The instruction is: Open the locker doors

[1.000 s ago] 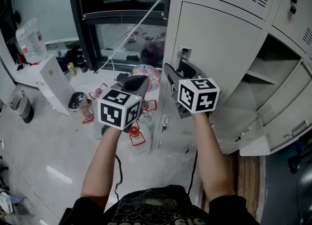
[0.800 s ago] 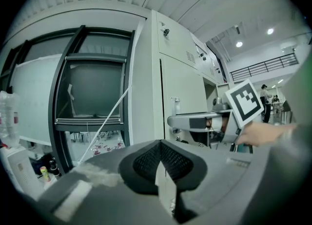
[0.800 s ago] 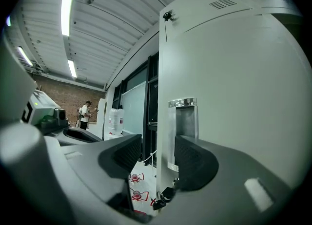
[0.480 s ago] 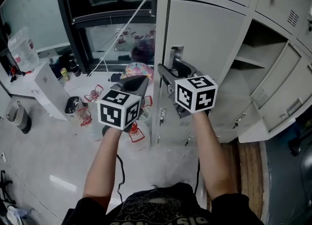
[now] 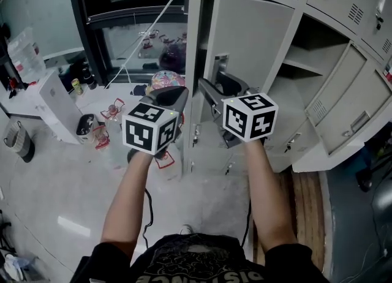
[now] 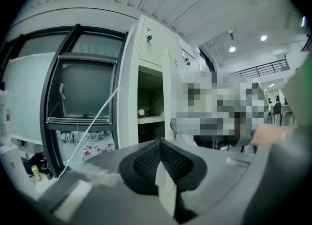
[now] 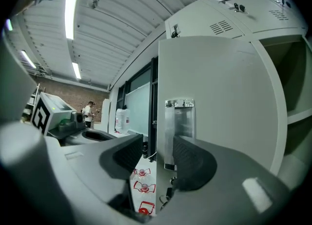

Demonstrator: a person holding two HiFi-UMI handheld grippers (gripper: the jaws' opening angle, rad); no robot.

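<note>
The grey locker door (image 5: 251,37) stands ajar, a dark gap showing along its left edge. Its chrome recessed handle (image 5: 220,66) sits near that edge. My right gripper (image 5: 219,87) straddles the door's free edge at the handle. In the right gripper view the door (image 7: 219,97) edge runs between the jaws of the right gripper (image 7: 157,148). The right pad lies over the handle (image 7: 179,121), and a gap shows at the left pad. These jaws have just been closing. My left gripper (image 5: 168,96) hangs beside it, left of the locker, shut and empty, its pads meeting in the left gripper (image 6: 160,146) view.
Open compartments (image 5: 318,61) and swung-out doors (image 5: 343,116) lie to the right. Small red-and-clear items (image 5: 162,159) litter the floor on the left, with a colourful ball (image 5: 164,81), a white unit (image 5: 58,104) and a taut white cord (image 5: 153,24). A wooden strip (image 5: 303,214) runs along the locker base.
The locker door has swung from flush with the frame to ajar, coming toward me with my right gripper at its handle. The left gripper has drifted along beside it, still shut.
</note>
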